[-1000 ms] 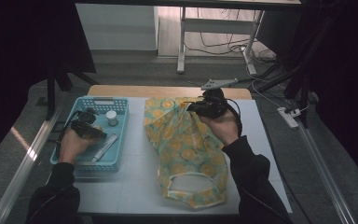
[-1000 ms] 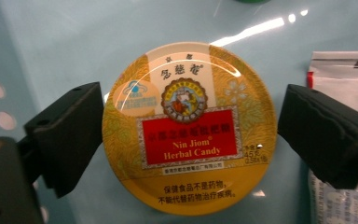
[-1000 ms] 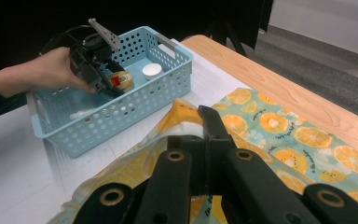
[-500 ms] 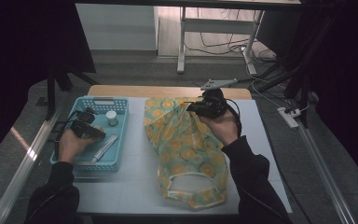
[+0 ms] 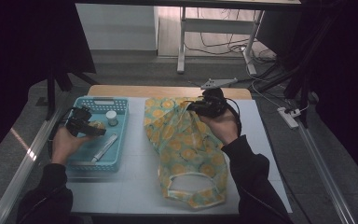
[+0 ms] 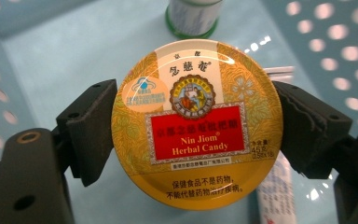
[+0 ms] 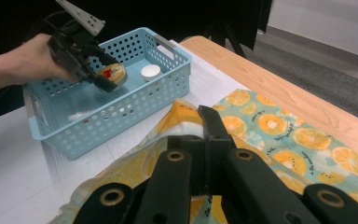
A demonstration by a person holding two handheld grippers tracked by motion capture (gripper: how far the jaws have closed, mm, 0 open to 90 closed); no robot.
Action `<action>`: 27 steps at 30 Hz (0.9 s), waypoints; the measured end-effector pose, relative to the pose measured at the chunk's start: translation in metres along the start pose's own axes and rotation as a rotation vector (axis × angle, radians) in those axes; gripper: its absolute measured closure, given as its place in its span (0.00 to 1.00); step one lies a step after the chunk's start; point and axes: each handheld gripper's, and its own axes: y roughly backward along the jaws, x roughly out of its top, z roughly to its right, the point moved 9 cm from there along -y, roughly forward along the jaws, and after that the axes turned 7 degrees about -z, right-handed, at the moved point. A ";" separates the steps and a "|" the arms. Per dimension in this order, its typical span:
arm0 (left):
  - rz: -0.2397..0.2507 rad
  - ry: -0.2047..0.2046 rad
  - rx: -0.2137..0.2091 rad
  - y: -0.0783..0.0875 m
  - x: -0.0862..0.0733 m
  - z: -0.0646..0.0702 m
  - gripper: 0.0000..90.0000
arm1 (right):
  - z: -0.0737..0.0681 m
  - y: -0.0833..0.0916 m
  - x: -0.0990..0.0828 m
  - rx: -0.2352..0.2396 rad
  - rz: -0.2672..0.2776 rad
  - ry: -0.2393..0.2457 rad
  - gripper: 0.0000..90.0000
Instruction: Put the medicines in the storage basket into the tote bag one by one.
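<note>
While the fruit-print bag lies on the bench, the right gripper, jaws shut on its rim, holds it open; the left gripper, jaws wide, grips the candy tin above the blue basket. Next, carry the tin into the bag.

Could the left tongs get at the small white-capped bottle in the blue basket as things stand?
Probably not yet. The left tongs are already clamped on the Nin Jiom herbal candy tin. The white-capped bottle stands uncovered in the blue basket just beyond, so the path is free once the tin is set down.
</note>
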 end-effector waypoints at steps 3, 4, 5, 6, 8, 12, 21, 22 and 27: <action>0.020 -0.008 -0.016 0.009 0.001 0.004 0.23 | 0.000 0.000 0.001 -0.001 0.001 0.001 1.00; 0.033 -0.008 -0.021 0.012 0.001 0.005 0.23 | 0.000 0.000 0.001 -0.001 0.001 0.000 1.00; 0.043 -0.004 -0.030 0.015 0.002 0.006 0.23 | 0.000 0.000 0.000 -0.001 0.002 0.000 1.00; 0.052 -0.004 -0.036 0.017 0.002 0.008 0.23 | 0.000 0.000 0.000 -0.001 0.003 0.000 1.00; 0.063 -0.007 -0.035 0.022 0.002 0.010 0.23 | 0.001 0.000 0.000 -0.001 0.003 -0.002 1.00; 0.077 -0.027 -0.047 0.029 0.000 0.016 0.23 | 0.001 0.000 0.000 -0.001 0.006 -0.002 1.00; 0.101 -0.042 -0.094 0.047 0.000 0.035 0.23 | 0.000 -0.001 0.000 0.001 0.009 -0.001 1.00; 0.106 -0.044 -0.101 0.049 0.000 0.038 0.23 | 0.000 -0.001 0.000 0.001 0.009 -0.001 1.00; 0.102 -0.060 -0.130 0.056 0.000 0.053 0.23 | 0.000 -0.001 0.000 0.001 0.011 -0.003 1.00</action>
